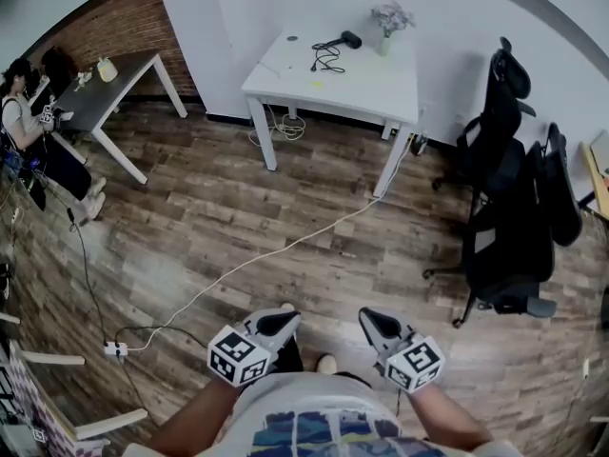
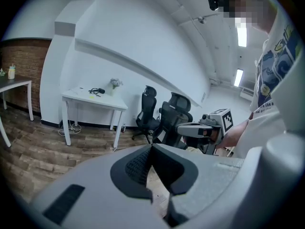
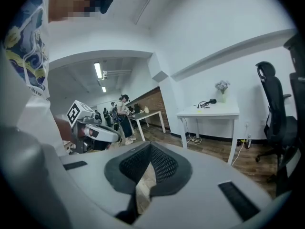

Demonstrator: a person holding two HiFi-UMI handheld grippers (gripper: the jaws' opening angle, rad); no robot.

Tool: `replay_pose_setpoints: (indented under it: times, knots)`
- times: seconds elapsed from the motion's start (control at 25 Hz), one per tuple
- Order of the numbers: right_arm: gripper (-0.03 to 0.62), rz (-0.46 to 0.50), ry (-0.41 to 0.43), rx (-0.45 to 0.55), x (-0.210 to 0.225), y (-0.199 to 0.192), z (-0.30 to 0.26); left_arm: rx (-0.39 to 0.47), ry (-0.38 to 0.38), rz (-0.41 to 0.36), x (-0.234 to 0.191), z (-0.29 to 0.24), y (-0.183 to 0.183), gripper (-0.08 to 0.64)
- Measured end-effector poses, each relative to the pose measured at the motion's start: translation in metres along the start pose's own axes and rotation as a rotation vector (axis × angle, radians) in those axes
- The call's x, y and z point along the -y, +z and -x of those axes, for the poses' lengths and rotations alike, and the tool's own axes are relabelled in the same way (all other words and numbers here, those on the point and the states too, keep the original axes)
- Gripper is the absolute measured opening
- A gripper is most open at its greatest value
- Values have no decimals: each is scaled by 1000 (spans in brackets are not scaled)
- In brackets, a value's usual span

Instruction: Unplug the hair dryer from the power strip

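Seen from above, the left tool (image 1: pixel 284 320) and right tool (image 1: pixel 369 320) sit side by side at bottom centre, both clenched on nothing. The black hair dryer (image 1: pixel 341 39) lies on the white worktop (image 1: pixel 381 84) at top centre, well apart from both. A power strip (image 1: pixel 115 350) lies on the wooden floor (image 1: pixel 285 198) at lower left.

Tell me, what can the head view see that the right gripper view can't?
Only the head view shows the small white box on the floor where a cable ends. Only the right gripper view shows the ceiling lights. Both show the white table with the hair dryer on it, the left gripper and a person at the dark table.
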State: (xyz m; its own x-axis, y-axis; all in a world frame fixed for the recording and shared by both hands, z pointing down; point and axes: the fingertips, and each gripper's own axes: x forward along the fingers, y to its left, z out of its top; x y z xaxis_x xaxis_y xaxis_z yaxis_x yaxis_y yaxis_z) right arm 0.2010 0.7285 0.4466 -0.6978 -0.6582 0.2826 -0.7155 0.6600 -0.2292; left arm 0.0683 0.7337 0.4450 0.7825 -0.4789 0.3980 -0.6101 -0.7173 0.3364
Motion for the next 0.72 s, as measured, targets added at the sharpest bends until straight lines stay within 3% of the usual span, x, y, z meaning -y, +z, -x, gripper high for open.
replay_pose_setpoints:
  times: [0.48,0.56,0.72]
  knots:
    - [3,15,-48,-43,24,63,-144,6,-90,-23,-135,-2,66,2]
    - [46,20,-56,-43,28,71,-166,5,-94,-24,-158,0,71,2]
    - [52,30,-81,-20,33,89,-203,-7,-104,-34,-199,3,78,2]
